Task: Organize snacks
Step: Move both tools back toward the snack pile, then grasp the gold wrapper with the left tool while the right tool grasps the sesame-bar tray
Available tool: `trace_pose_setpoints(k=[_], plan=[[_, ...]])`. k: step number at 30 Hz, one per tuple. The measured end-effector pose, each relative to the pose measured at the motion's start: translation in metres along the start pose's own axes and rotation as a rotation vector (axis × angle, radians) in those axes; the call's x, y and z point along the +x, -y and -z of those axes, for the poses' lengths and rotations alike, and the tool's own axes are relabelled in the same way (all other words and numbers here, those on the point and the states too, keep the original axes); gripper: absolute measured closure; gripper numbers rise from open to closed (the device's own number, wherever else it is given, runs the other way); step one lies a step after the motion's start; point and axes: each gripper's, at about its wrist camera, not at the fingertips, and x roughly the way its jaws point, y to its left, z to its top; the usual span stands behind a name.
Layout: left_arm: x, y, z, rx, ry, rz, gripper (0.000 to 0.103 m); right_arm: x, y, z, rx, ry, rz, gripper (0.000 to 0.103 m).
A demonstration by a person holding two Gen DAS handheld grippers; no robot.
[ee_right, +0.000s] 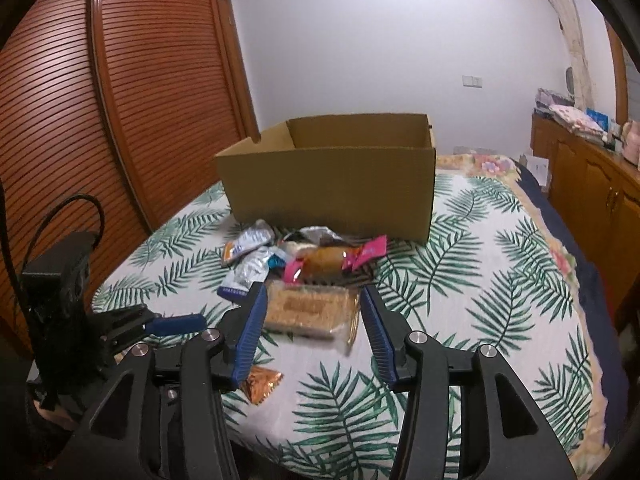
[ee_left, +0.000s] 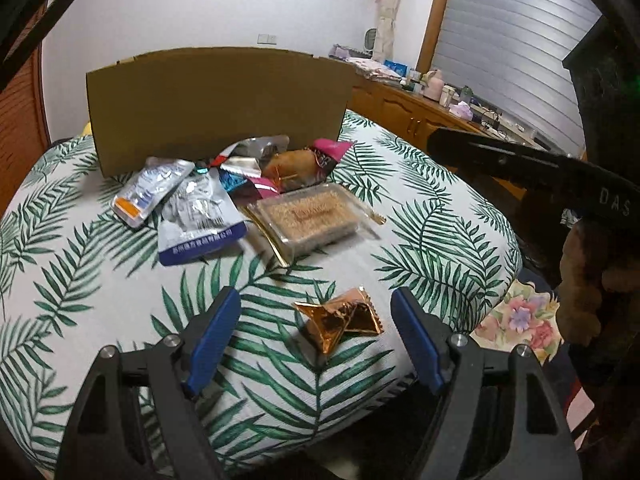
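one copper foil snack (ee_left: 340, 322) | crinkled, shiny | lying on leaf-print cover (ee_left: 100, 280)

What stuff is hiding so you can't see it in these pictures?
- Inside of the cardboard box: both views, its front wall hides the bottom.
- Snacks at the bottom of the pile: left view, upper packets cover them.
- Gold wrapper: right view, the right gripper finger covers part.
- Print on the clear pack: too blurred.

Green palm-leaf print bedspread (ee_left: 100, 280), brown cardboard box (ee_right: 332, 188), copper foil wrapper (ee_left: 340, 320), blue-padded tools.
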Motion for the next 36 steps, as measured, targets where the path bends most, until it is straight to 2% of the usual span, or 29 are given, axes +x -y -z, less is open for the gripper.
trace_pose_setpoints(k=[1,5,7,10,14,19,24,29,36], plan=[[0.002,0.002,0.001,-0.001,-0.002,-0.006,0.027,0.004,0.000,0.002,-0.001,-0.008,0.002,0.053],[0.009,0.001,0.003,-0.012,-0.018,-0.009,0.047,0.019,0.004,0.010,0.003,-0.040,0.011,0.053],[0.013,0.001,0.005,-0.016,-0.024,-0.007,0.049,0.027,0.006,0.013,0.011,-0.054,0.013,0.052],[0.013,0.002,0.007,-0.010,-0.009,-0.019,0.070,0.035,0.009,0.017,0.024,-0.071,0.007,0.048],[0.012,-0.006,0.007,-0.041,0.000,-0.028,0.073,0.048,0.008,0.018,0.018,-0.094,0.000,0.039],[0.003,-0.033,-0.001,-0.096,0.027,-0.079,0.073,0.070,0.005,0.015,0.002,-0.132,-0.009,0.035],[-0.007,-0.056,-0.014,-0.090,0.071,-0.137,0.073,0.089,0.001,0.015,0.001,-0.156,0.003,0.030],[-0.014,-0.079,-0.032,-0.082,0.108,-0.174,0.073,0.096,-0.009,0.015,-0.014,-0.151,0.025,0.012],[-0.012,-0.101,-0.050,-0.058,0.141,-0.185,0.073,0.107,-0.025,0.015,-0.078,-0.162,0.115,0.009]])
